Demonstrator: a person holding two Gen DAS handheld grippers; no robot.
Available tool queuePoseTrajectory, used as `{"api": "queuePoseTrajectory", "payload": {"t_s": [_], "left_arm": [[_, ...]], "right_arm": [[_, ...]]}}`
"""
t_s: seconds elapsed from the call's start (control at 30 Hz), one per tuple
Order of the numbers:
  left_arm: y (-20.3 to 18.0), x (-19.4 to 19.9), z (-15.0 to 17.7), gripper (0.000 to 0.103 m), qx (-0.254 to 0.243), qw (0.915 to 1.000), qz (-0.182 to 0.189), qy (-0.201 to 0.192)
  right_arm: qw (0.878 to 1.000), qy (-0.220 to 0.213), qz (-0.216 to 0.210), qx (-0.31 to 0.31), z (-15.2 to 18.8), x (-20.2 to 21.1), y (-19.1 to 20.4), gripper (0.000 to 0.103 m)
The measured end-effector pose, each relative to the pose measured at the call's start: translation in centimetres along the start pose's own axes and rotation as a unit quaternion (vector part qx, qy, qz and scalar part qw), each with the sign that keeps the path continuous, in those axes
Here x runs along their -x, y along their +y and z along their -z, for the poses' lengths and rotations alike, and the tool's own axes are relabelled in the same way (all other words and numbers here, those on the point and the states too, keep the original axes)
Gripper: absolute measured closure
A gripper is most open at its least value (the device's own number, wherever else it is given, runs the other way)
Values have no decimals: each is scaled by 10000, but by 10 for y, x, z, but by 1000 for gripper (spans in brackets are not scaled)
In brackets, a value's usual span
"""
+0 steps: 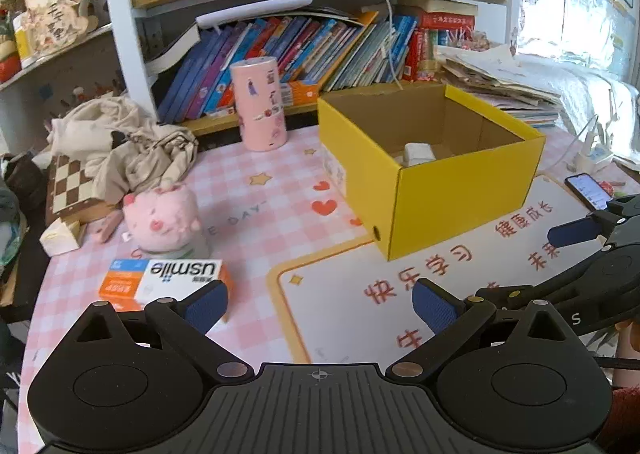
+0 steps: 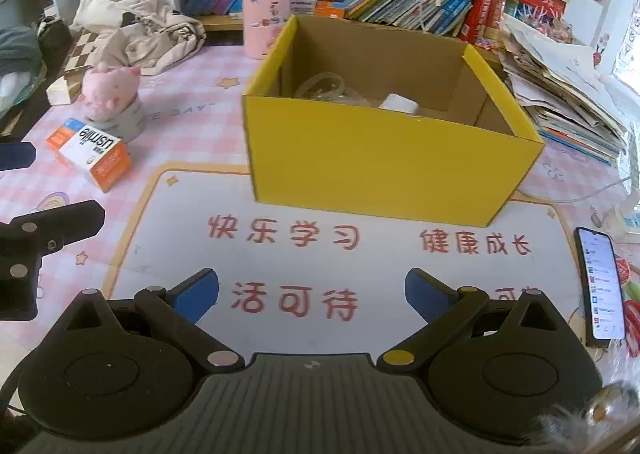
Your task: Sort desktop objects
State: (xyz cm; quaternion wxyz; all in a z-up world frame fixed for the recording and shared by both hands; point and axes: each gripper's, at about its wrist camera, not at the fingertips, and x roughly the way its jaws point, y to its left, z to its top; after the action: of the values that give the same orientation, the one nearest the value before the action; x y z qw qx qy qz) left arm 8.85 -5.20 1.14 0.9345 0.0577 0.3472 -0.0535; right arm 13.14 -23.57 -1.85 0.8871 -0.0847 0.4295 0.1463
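Note:
A yellow cardboard box (image 1: 460,198) (image 2: 384,170) stands open on the desk mat, with a small white object (image 1: 418,153) (image 2: 398,102) and a clear tape roll (image 2: 324,88) inside. A white-and-orange usmile box (image 1: 160,280) (image 2: 94,152) lies at the left, just beyond my left gripper's left finger. Behind it sits a pink pig plush (image 1: 162,216) (image 2: 110,88) on a grey base. A pink cylinder (image 1: 262,102) (image 2: 266,10) stands upright near the bookshelf. My left gripper (image 1: 320,304) is open and empty. My right gripper (image 2: 312,294) is open and empty over the mat, in front of the yellow box.
A crumpled beige cloth (image 1: 132,142) and a chessboard box (image 1: 72,186) lie at the back left. A phone (image 2: 600,284) rests at the mat's right edge. Stacked papers (image 2: 560,82) sit right of the box, books (image 1: 300,54) fill the shelf behind.

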Motion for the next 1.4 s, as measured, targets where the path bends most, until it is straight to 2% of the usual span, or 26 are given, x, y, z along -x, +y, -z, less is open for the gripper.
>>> {"api": "queuePoseTrajectory", "payload": {"t_s": [1.4], "left_arm": [[90,38,45,3,617,9973,-376,-102]], "right_arm": [[9953,30,-315,916,-8,-2,116,2]]}}
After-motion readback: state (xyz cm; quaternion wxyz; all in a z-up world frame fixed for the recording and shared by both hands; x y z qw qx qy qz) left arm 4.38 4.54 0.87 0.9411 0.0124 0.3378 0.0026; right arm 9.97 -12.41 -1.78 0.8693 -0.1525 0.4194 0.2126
